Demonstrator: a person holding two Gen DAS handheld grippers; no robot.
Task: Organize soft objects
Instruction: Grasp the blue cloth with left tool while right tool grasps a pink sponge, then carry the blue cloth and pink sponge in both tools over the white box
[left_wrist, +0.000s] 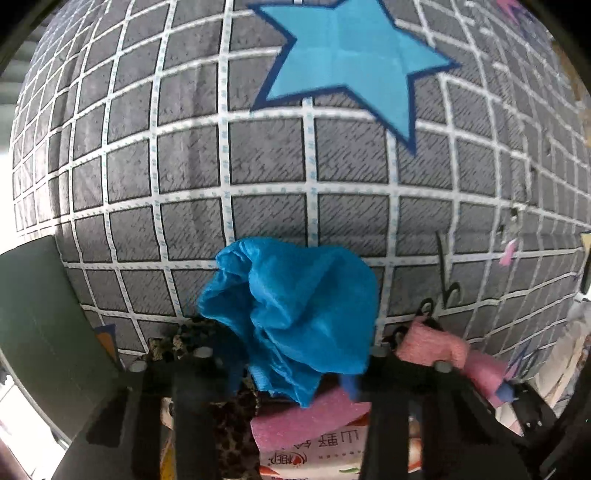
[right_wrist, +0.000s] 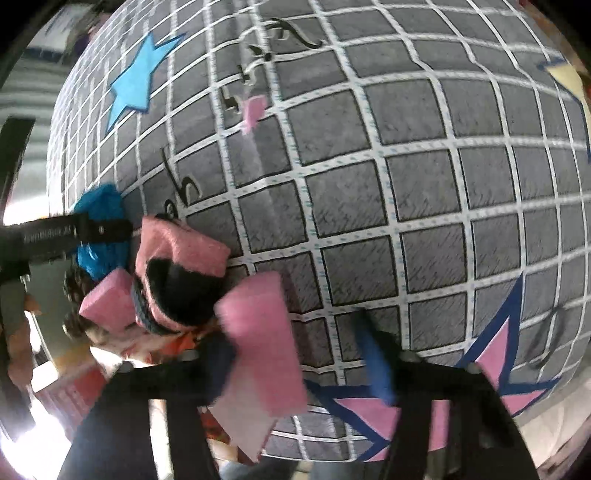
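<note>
The blue cloth (left_wrist: 291, 325) is light, limp and crumpled, so it should sag and slip unless pinched deep in a thick fold rather than at a loose corner; the left tongs (left_wrist: 291, 373) appear clenched on its bunched lower part, with the cloth ballooning up in front of the fingers, above the grey grid-patterned mat (left_wrist: 258, 166) that covers the worktop; it is bright blue with a fine weave and many soft creases. Just beside the cloth, toward the right tongs (right_wrist: 299, 373), lie a pink sock (right_wrist: 177, 258) with a dark opening and 2 pink foam blocks; the nearer pink foam block (right_wrist: 258, 332) looks springy, light and easy to squash, best taken across its flat faces; it sits against the inner finger of the right tongs, which stand spread and grasp nothing.
</note>
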